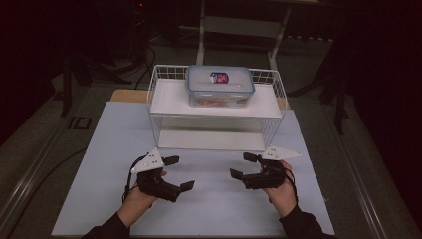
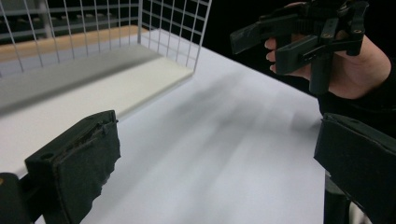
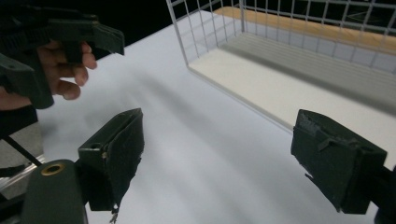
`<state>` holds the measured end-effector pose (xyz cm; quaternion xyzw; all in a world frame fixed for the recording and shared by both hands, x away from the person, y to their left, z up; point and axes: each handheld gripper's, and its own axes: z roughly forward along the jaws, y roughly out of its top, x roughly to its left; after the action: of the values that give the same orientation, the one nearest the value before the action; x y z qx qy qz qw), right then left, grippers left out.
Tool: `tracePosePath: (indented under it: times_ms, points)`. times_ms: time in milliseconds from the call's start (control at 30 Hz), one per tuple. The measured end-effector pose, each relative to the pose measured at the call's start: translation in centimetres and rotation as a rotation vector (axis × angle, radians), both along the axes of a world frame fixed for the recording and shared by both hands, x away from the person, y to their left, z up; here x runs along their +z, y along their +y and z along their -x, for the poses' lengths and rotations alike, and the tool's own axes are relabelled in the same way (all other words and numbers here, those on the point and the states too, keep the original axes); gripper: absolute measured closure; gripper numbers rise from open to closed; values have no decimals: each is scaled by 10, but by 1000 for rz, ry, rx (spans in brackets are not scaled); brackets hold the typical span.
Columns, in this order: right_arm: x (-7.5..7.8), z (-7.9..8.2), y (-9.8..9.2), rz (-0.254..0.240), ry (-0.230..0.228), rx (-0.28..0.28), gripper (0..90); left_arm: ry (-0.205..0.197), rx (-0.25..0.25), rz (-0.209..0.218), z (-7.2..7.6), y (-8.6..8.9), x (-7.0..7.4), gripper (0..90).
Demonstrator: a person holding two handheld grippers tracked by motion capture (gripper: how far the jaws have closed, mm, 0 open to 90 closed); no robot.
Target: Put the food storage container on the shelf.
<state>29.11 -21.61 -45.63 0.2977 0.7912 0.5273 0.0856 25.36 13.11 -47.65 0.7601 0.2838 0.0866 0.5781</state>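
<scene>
The left tongs (image 1: pixel 178 173) and right tongs (image 1: pixel 244 165) both gape wide with nothing between their jaws, hovering apart over the white counter (image 1: pixel 209 209) near its six o'clock edge. Toward twelve o'clock stands a white wire rack (image 1: pixel 164 107). A lidded clear container (image 1: pixel 219 84) rests on its upper shelf.

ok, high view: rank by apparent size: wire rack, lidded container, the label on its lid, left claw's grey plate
1. Wire rack, by far the largest.
2. Container, on the rack's top shelf.
3. Grey plate on the left claw.
4. Label, smallest.
The plate sits nearer the camera, so its edge over the label may be partly nearness.
</scene>
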Motion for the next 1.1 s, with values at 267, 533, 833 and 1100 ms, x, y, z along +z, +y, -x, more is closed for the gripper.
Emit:
tracePosePath:
  times_ms: [267, 533, 833, 1100]
  points:
    - [-22, 8, -19, 28, 12, -37, 147, -3, 4, -54, 3, 10, -16, 3]
    - [-33, 15, -41, 36, 36, -68, 147, 28, 6, -96, 7, 18, -29, 3]
    - [-40, 27, -58, 83, 12, -95, 141, 33, 17, -132, 12, 25, -37, 3]
    - [-48, 28, -64, 113, 30, -106, 140, 28, 21, -135, 14, 28, -41, 3]
